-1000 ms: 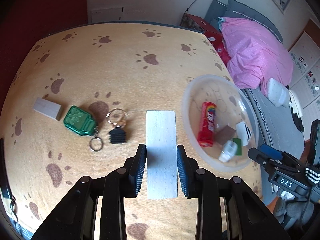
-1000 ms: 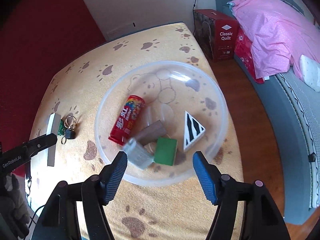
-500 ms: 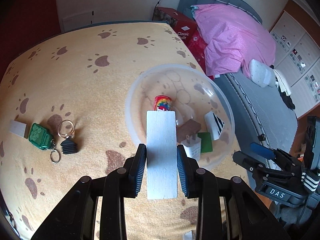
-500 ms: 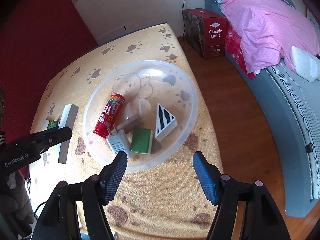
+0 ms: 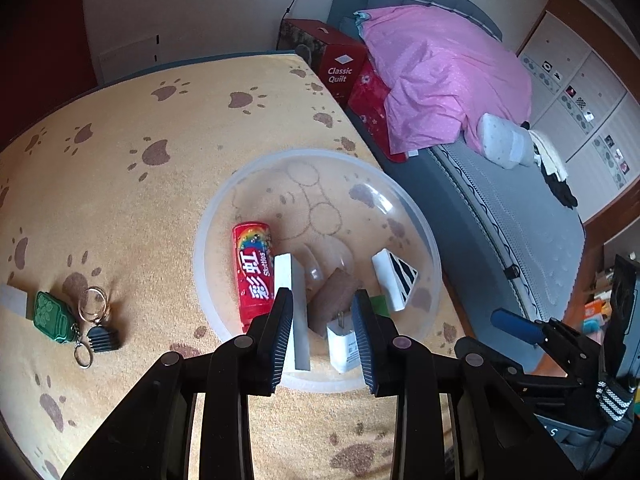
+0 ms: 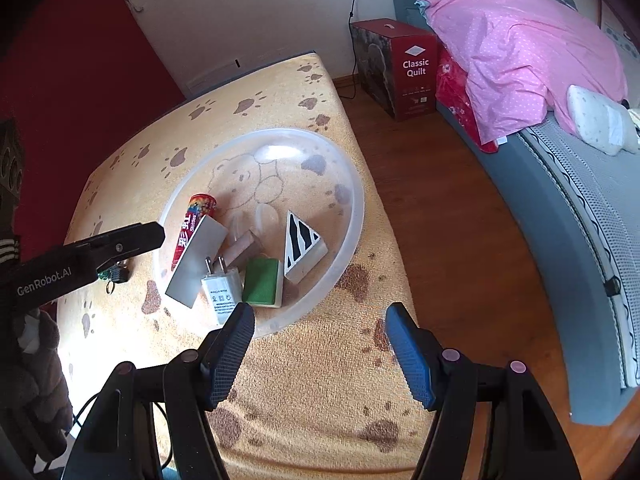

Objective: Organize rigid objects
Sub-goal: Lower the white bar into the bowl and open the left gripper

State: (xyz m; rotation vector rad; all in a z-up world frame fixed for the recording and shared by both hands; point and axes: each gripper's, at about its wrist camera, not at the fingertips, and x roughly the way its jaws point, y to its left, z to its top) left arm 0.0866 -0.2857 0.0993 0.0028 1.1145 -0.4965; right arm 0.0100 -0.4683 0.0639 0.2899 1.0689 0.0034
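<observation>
Clear plastic, the bowl (image 5: 424, 236) sits on the paw-print counter (image 5: 120, 184) and holds a red Skittles tube (image 5: 253, 270), a brown block (image 5: 334, 300), a white charger plug (image 6: 218, 294), a green block (image 6: 262, 286) and a zebra-striped wedge (image 6: 302, 246). The white plank (image 6: 196, 266) lies tilted inside the bowl, leaning against the Skittles tube with its near end at the rim. Above the bowl's near edge, the left tool (image 5: 322, 334) has its jaws spread, with the plank just beside its left finger but not pinched. The right tool (image 6: 320, 350) hovers spread wide over the counter near the bowl, holding nothing. Left of the bowl lie a green key fob (image 5: 52, 318), a black tag on rings (image 5: 102, 336) and a pale block (image 5: 14, 300).
</observation>
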